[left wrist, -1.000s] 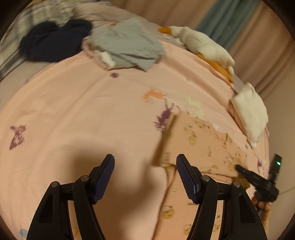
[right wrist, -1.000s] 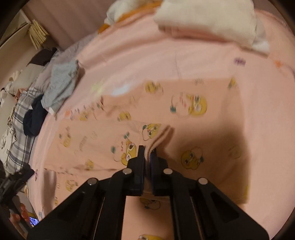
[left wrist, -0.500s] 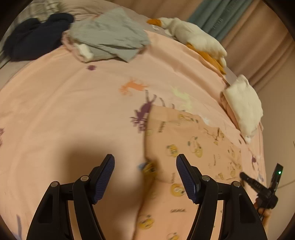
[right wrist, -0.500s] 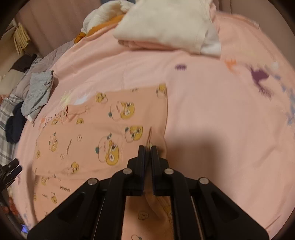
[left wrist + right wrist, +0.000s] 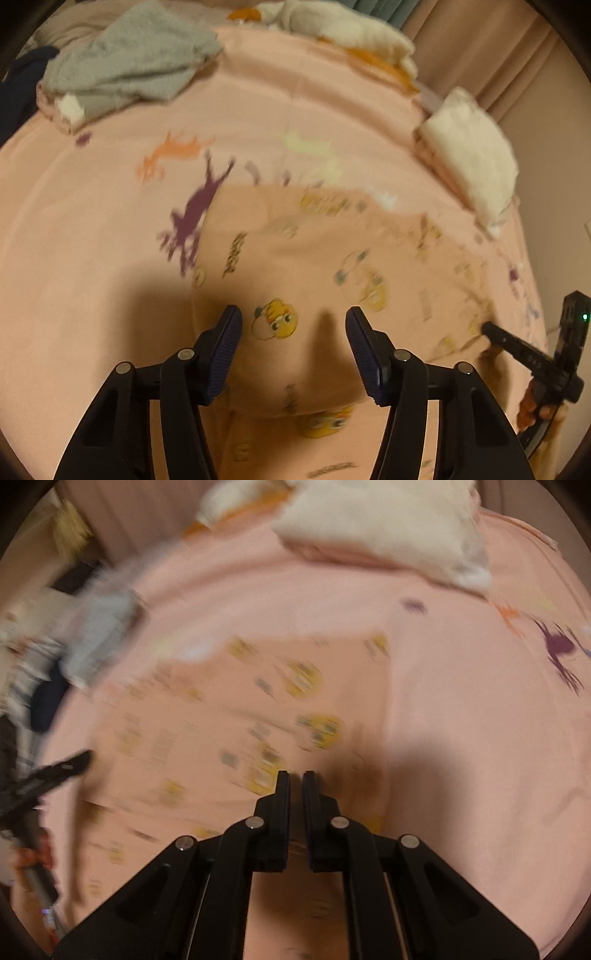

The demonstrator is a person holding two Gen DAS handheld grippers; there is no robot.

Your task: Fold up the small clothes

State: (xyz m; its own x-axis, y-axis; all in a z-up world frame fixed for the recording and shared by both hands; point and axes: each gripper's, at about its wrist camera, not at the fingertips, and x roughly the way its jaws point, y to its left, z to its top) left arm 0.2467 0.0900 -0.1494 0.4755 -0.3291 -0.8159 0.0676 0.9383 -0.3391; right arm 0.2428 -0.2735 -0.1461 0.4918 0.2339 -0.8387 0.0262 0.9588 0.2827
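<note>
Pyjama-print garment (image 5: pixel 332 258), peach with yellow cartoon chicks, lies spread on the pink bed sheet (image 5: pixel 92 221) near the bed's near edge, directly under both tools. The left gripper (image 5: pixel 293 328) hangs over it with its jaws closing and only flat cloth showing between the ribbed pads; nothing is pinched yet. The right gripper (image 5: pixel 295 779) is clenched tight, and from its own blurred view I cannot tell whether any fabric is caught in it. Outward from there, the garment looks doubled over on itself, with a rounded fold edge on the near side, so I judge one fold is laid and further folds remain. Toward the bed's far right edge sits a folded white stack (image 5: pixel 469 155), probably finished pieces, while a grey garment (image 5: pixel 129 70) and a dark one (image 5: pixel 14 92) at the far left corner look unfolded and still to do.
</note>
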